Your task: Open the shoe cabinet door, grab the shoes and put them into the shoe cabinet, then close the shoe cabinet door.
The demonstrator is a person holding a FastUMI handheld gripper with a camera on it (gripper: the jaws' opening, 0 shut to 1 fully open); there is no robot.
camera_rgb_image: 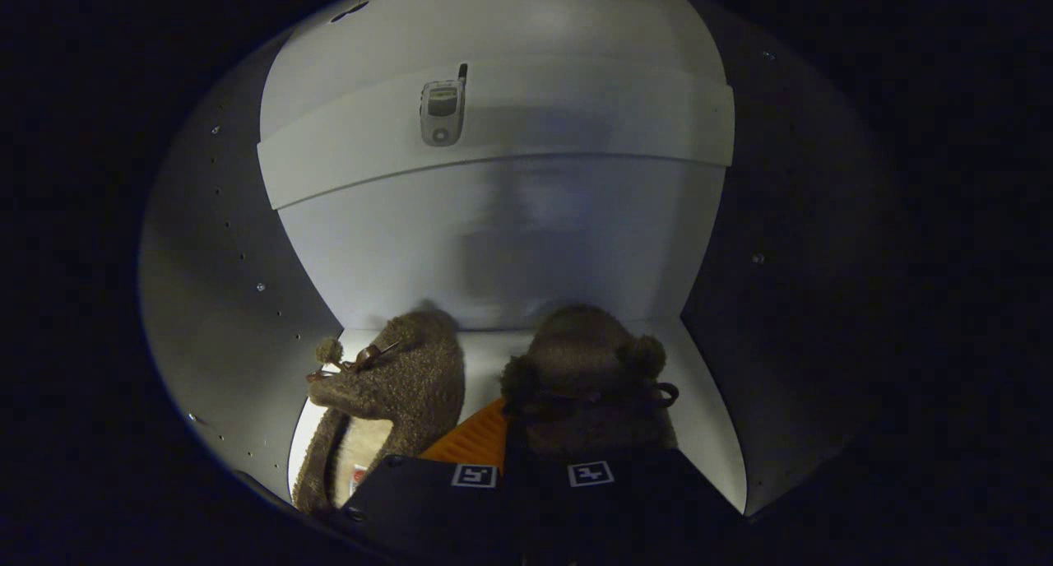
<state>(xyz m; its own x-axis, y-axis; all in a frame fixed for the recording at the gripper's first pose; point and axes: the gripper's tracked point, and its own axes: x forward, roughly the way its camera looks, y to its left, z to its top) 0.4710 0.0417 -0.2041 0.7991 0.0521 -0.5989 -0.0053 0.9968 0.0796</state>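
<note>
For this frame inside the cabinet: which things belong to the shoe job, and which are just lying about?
Part of the job:
- left fuzzy slipper, on the cabinet floor
- right fuzzy slipper, just ahead of the gripper; whether the fingers press on it cannot be told
- shoe cabinet, whose inside surrounds them

Just lying about:
- flip phone, on the shelf above

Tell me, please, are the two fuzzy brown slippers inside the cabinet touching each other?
Apart: the gripper view shows a strip of white cabinet floor between the left slipper and the right slipper.
</note>
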